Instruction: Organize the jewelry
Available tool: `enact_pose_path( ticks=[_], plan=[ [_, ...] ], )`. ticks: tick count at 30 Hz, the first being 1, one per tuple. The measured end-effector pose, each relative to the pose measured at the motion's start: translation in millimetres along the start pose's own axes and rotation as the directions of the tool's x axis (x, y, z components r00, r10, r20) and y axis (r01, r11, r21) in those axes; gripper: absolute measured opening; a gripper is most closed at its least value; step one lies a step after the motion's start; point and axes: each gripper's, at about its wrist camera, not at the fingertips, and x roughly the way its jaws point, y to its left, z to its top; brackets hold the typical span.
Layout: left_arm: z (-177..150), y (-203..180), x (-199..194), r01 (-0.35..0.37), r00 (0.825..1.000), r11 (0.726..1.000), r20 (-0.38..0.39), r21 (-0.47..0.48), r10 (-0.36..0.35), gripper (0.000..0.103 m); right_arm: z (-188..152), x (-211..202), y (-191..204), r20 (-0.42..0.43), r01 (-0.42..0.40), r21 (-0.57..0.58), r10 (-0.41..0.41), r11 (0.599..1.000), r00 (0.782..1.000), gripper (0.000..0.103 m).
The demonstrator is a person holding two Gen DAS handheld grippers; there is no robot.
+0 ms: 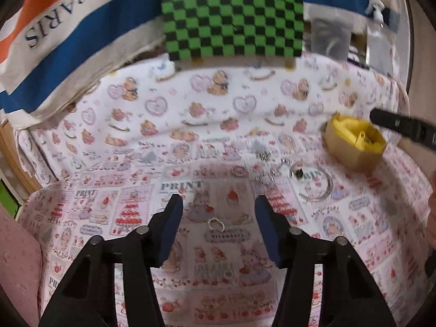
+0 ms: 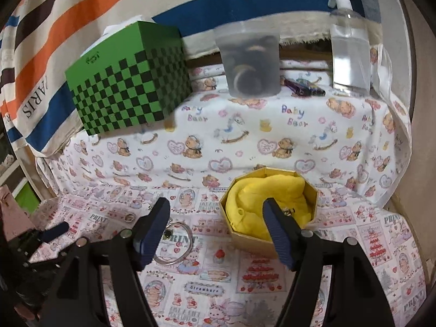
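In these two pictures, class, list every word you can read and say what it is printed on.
"PARIS": striped cloth at the back.
"Baby Bear": bear-print cloth.
"PRINT": strawberry-print cloth.
"Strawberr", its end unclear: a small label on that same cloth.
Mark on the green checkered box: too small to read.

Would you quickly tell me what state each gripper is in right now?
Left gripper: open, holding nothing, with a small ring on the cloth between its fingers.
Right gripper: open, holding nothing, beside the yellow-lined box.

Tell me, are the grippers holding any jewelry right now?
No. The left gripper is open above a small ring, and the right gripper is open by the yellow-lined box.
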Motion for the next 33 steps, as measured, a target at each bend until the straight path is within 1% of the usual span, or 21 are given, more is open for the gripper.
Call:
enact_pose_path(
  ticks=[3, 5, 7, 9, 11, 12, 15, 21, 23, 24, 25, 26, 30, 33],
  plan=[
    [-5, -3, 11, 0.007, 0.999, 0.999, -0.05, 0.035, -0.005, 0.043, 1, 0, -3, 0.003, 0.002, 0.01, -0.002, 1.0, 1.0, 0.069],
    [-6, 0, 19, 0.015, 0.996, 0.999, -0.088, 0.03, -0.012, 0.032, 0, 0, -3, 0.001, 0.009, 0.007, -0.009, 1.0, 1.0, 0.069],
    [-5, 6, 25, 0.036, 0.991, 0.999, -0.127, -0.001, -0.035, 0.03, -1, 3, -3, -0.01, 0.013, 0.003, -0.013, 1.0, 1.0, 0.069],
    [-3, 9, 27, 0.048, 0.99, 0.999, -0.135, -0.017, -0.05, 0.03, -1, 5, -2, -0.016, 0.015, 0.002, -0.015, 1.0, 1.0, 0.069],
    [-2, 8, 26, 0.038, 0.992, 0.999, -0.124, 0.004, -0.037, 0.03, -2, 6, -2, -0.02, 0.018, -0.002, -0.018, 1.0, 1.0, 0.069],
    [-2, 7, 26, 0.047, 0.991, 0.999, -0.129, 0.012, -0.045, 0.03, -2, 6, -2, -0.021, 0.02, -0.003, -0.02, 1.0, 1.0, 0.069],
    [-3, 9, 34, 0.064, 0.984, 0.998, -0.168, 0.007, -0.062, 0.03, -3, 7, -2, -0.028, 0.022, -0.003, -0.022, 1.0, 0.999, 0.069],
    [-3, 17, 38, 0.05, 0.983, 0.999, -0.175, -0.021, -0.053, 0.018, -3, 9, -3, -0.034, 0.024, -0.001, -0.024, 1.0, 0.999, 0.069],
    [-2, 18, 37, 0.034, 0.984, 0.999, -0.173, -0.021, -0.037, 0.01, -3, 10, -3, -0.037, 0.027, -0.006, -0.028, 1.0, 0.999, 0.069],
    [-2, 19, 37, 0.035, 0.984, 0.999, -0.172, -0.026, -0.039, 0.007, -4, 11, -2, -0.04, 0.028, -0.007, -0.028, 1.0, 0.999, 0.069],
    [-2, 19, 38, 0.039, 0.984, 0.999, -0.173, -0.03, -0.044, 0.002, -4, 12, -2, -0.042, 0.028, -0.009, -0.028, 1.0, 0.999, 0.069],
    [-3, 20, 38, 0.04, 0.984, 0.999, -0.173, -0.033, -0.045, 0.0, -5, 12, -2, -0.043, 0.029, -0.011, -0.029, 1.0, 0.999, 0.069],
    [-3, 21, 36, 0.039, 0.986, 0.998, -0.162, -0.043, -0.046, 0.0, -6, 13, 0, -0.043, 0.032, -0.02, -0.033, 0.999, 0.999, 0.069],
    [-2, 24, 30, 0.029, 0.99, 0.998, -0.135, -0.056, -0.036, 0.0, -6, 13, 0, -0.042, 0.031, -0.021, -0.032, 0.999, 0.999, 0.069]
  ],
)
